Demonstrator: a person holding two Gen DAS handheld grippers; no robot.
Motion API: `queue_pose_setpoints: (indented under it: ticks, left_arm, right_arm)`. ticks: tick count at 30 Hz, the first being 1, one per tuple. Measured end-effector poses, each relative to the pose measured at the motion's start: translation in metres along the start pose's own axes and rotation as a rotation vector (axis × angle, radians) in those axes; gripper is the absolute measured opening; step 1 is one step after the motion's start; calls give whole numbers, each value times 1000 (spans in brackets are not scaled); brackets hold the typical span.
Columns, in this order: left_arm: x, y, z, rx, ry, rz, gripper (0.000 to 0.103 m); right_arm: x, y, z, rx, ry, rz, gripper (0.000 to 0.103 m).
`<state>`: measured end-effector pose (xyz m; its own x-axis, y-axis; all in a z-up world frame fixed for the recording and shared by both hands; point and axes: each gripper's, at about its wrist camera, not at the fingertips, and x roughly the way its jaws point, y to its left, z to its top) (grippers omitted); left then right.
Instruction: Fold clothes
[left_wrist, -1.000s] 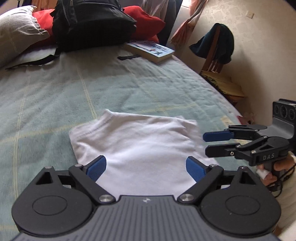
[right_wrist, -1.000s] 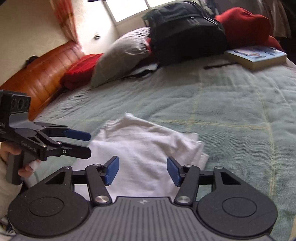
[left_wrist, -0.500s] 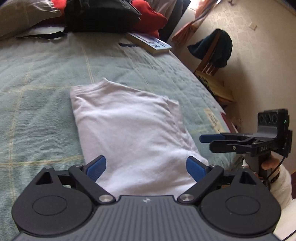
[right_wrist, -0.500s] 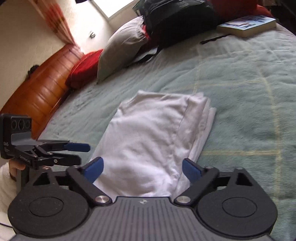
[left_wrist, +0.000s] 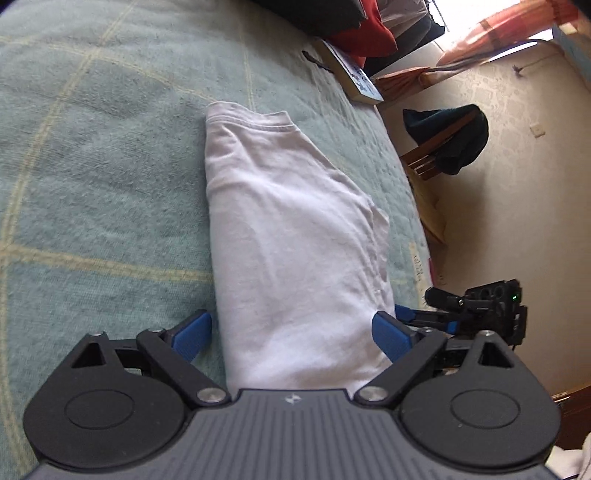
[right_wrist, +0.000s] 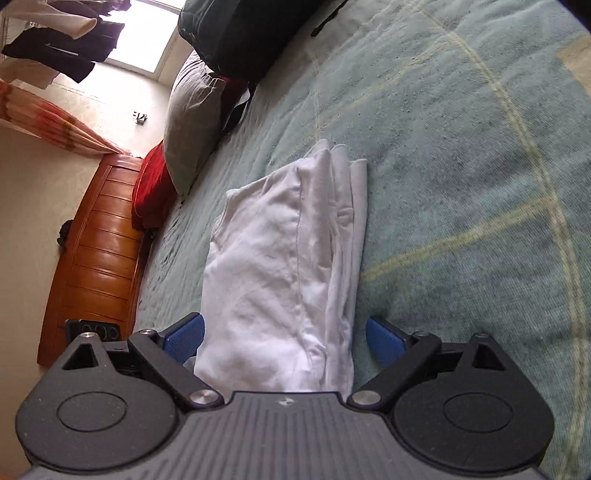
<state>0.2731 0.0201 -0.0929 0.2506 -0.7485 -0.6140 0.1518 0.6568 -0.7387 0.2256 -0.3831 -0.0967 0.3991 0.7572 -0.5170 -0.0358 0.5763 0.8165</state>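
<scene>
A white garment (left_wrist: 291, 240), folded into a long narrow strip, lies on the pale green bedcover (left_wrist: 92, 184). My left gripper (left_wrist: 291, 334) is low over its near end and stands open, one blue pad on each side of the cloth without pressing it. The right wrist view shows the same garment (right_wrist: 277, 266) with its layered edges on the right. My right gripper (right_wrist: 284, 338) is wide open and also straddles the near end, pads clear of the cloth. In the left wrist view the right gripper (left_wrist: 417, 304) shows just beyond the right pad.
A book (left_wrist: 362, 83) lies near the bed's far edge. A chair draped with dark cloth (left_wrist: 450, 140) stands by the wall. A black backpack (right_wrist: 240, 33), a grey pillow (right_wrist: 192, 122) and a red cushion (right_wrist: 151, 192) sit by the wooden headboard (right_wrist: 96, 258).
Both grippers have rolled and sunk toward the garment's near end. The right jaws have spread wider. The garment now runs lengthwise between each pair of pads.
</scene>
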Motion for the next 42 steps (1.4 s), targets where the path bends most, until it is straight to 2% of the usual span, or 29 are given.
queue_pose_setpoints:
  ticks: [9,16,21,32,35,42]
  left_arm:
    - [24,13,35,-44,1,-90,93]
    - [38,16,56,-62,-26,-106,93]
    - [38,9,45,-47,-32,-95,94]
    - [14,-2,-9,-8,57,-81,94]
    - [16,-3,-8,2,59,-75,94]
    - [25,1,7,-16,42,-95,94]
  right_arm:
    - [22,-2,28,14,-8,49,98]
    - [40,-1,53,-2,-30,60,98]
    - [44,2,55,-17,-40,62,100]
    - [24,8,8,-24,38,60,100]
    - [27,10,1,-34,64,56,102]
    - [39,20,9,-72,90,24,103]
